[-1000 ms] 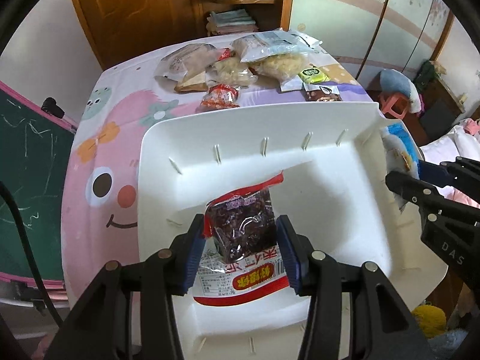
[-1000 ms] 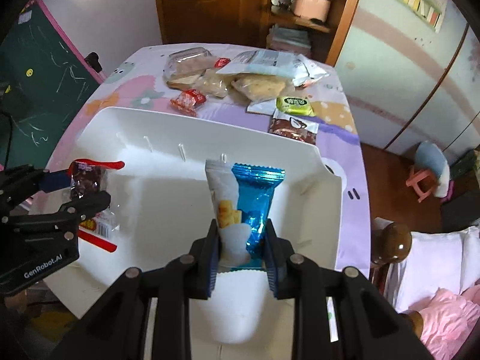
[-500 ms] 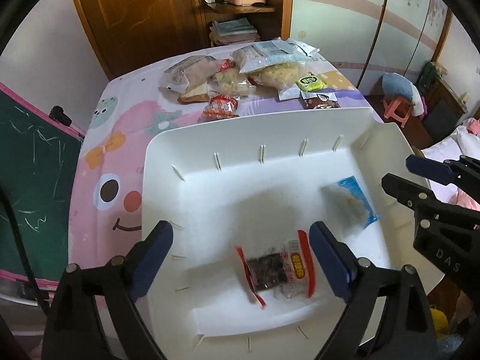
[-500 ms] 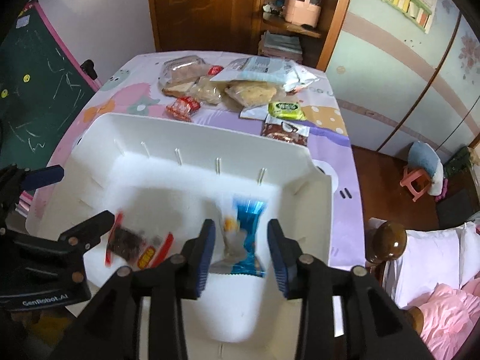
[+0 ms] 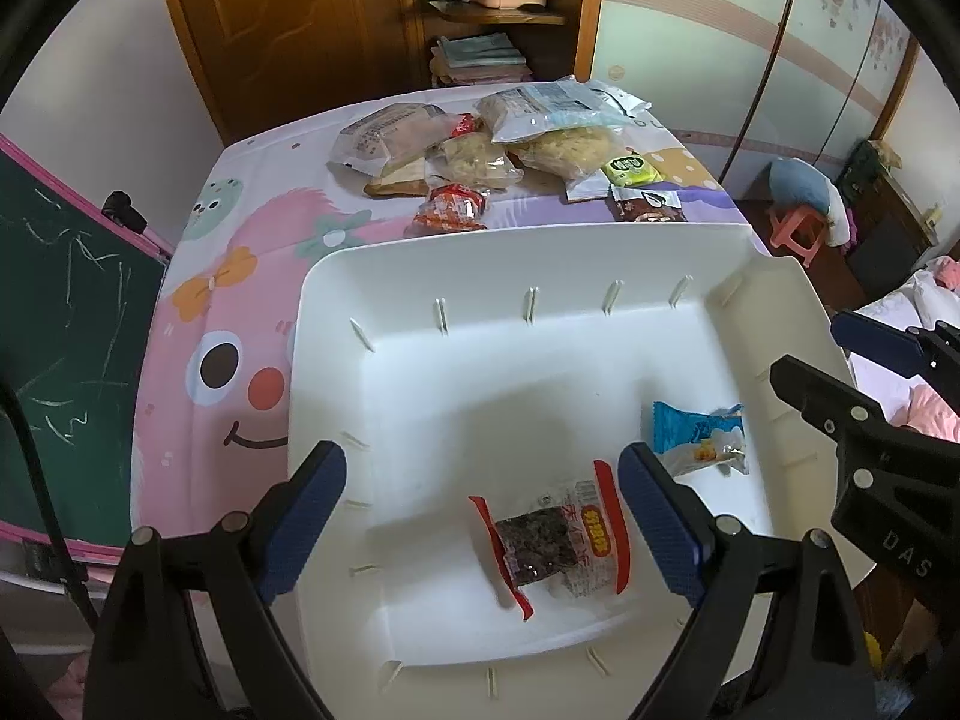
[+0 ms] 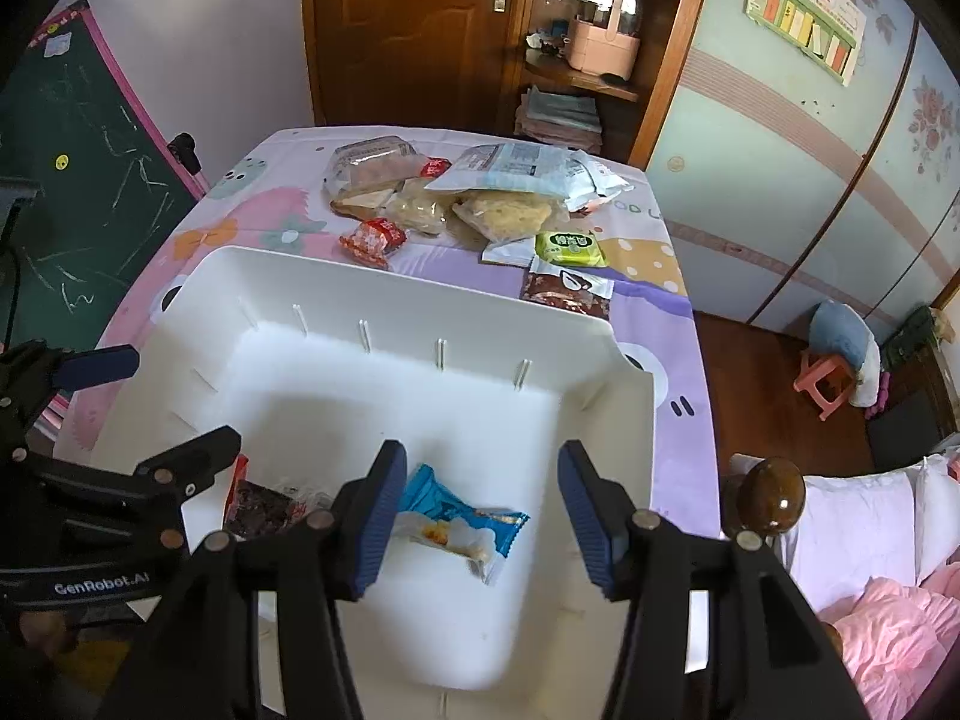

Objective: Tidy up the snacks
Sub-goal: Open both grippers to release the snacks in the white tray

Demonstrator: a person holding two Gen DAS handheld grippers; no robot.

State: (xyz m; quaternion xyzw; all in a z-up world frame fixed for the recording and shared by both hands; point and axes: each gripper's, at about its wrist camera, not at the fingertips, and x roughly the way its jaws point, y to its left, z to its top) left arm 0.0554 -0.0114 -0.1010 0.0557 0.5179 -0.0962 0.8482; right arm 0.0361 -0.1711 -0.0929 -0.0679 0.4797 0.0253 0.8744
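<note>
Both claws hovered over the white bin [image 5: 336, 324], and both were spread wide with nothing between their pads. The left gripper [image 5: 480, 516] hung above the bin's near half, its jaws apart; directly under it, flat on the bin floor, lay the red-trimmed date packet [image 5: 555, 537], touching neither pad. The right gripper [image 6: 477, 516] stood over the bin's right side, jaws likewise apart, and the blue wafer packet [image 6: 459, 525] lay on the floor below it, just right of the date packet and clear of it.

Beyond the bin's far wall, on the cartoon tablecloth [image 5: 240, 276], the remaining snacks sat in a loose heap: a small red packet [image 5: 450, 210] nearest the bin's far rim, a bagged sandwich [image 5: 390, 141] behind it, a large pale bag [image 5: 552, 108] lying over bagged noodles [image 5: 564, 150], then a green packet [image 5: 630, 168] and a brown packet [image 5: 648, 207] close to the bin's far right corner. A green chalkboard [image 5: 66, 324] stood left of the bin.
</note>
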